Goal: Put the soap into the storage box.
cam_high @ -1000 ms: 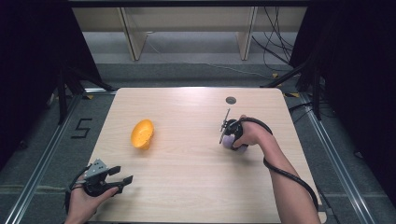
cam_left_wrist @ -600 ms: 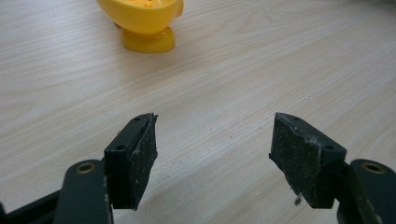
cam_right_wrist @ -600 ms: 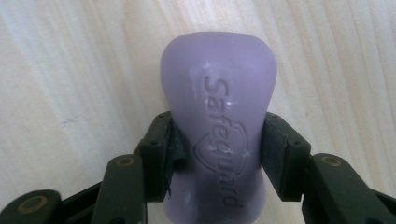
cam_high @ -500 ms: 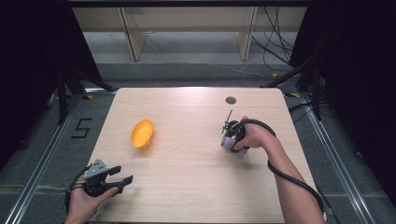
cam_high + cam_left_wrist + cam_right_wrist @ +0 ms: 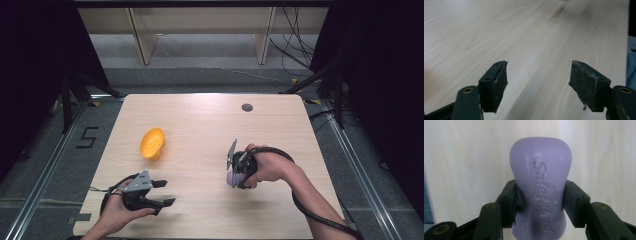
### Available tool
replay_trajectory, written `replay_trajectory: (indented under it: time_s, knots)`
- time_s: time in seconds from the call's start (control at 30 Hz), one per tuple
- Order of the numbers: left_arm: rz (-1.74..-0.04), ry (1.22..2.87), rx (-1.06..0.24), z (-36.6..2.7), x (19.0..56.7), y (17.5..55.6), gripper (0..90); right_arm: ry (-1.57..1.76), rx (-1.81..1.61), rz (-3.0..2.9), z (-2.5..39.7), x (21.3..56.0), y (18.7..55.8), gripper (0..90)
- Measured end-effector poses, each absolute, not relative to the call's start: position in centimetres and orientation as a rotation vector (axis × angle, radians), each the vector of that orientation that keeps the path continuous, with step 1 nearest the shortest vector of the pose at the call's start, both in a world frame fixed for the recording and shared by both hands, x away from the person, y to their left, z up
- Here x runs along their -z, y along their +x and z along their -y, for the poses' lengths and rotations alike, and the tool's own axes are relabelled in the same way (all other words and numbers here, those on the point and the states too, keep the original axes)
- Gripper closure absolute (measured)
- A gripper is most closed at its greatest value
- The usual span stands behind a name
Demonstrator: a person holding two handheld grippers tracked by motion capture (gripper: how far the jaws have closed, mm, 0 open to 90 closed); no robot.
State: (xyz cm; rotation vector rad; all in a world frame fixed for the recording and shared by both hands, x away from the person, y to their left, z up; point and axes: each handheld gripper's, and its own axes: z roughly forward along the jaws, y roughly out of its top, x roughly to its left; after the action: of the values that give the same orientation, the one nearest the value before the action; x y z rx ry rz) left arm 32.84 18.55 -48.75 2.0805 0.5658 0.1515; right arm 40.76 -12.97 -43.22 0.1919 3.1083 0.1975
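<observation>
A lilac soap bar (image 5: 540, 192) with embossed lettering is clamped at its waist between the jaws of my right gripper (image 5: 540, 200). From above, that right gripper (image 5: 239, 172) points down at the right middle of the table, and the lilac soap bar (image 5: 231, 178) peeks out under the hand. An orange soap dish (image 5: 152, 143) lies on its side on the left half of the table. My left gripper (image 5: 164, 193) rests near the front left edge, open, with bare wood between its pads (image 5: 498, 86).
The light wooden table (image 5: 200, 125) has a dark round hole (image 5: 247, 107) near its far edge. Black cables trail from both grippers. Grey floor, metal rails and wooden shelf legs surround the table.
My right gripper has moved toward the front of the table with the soap in it. The left gripper and the orange dish have stayed put.
</observation>
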Motion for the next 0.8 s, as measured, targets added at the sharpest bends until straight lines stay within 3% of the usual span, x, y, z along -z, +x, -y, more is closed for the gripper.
replay_trajectory:
  time_s: [0.17, 0.33, 0.6, 0.8]
  knots:
    - [-0.478, 2.042, -0.036, -14.8, 47.9, 34.2, 29.6, 0.076, -0.240, -3.109, 11.2, 42.8, 39.0, 50.5]
    - [-0.458, 2.025, -0.037, -13.9, 47.4, 34.6, 28.8, 0.112, -0.342, -3.046, 10.4, 42.5, 38.1, 50.5]
    - [-0.637, 1.923, -0.050, -15.8, 47.1, 35.7, 32.1, 0.143, -0.434, -2.403, 10.2, 44.5, 33.8, 50.6]
    - [-0.692, 1.834, 0.045, -14.3, 45.9, 36.9, 34.8, 0.024, -0.397, -2.273, 9.6, 45.0, 32.4, 50.5]
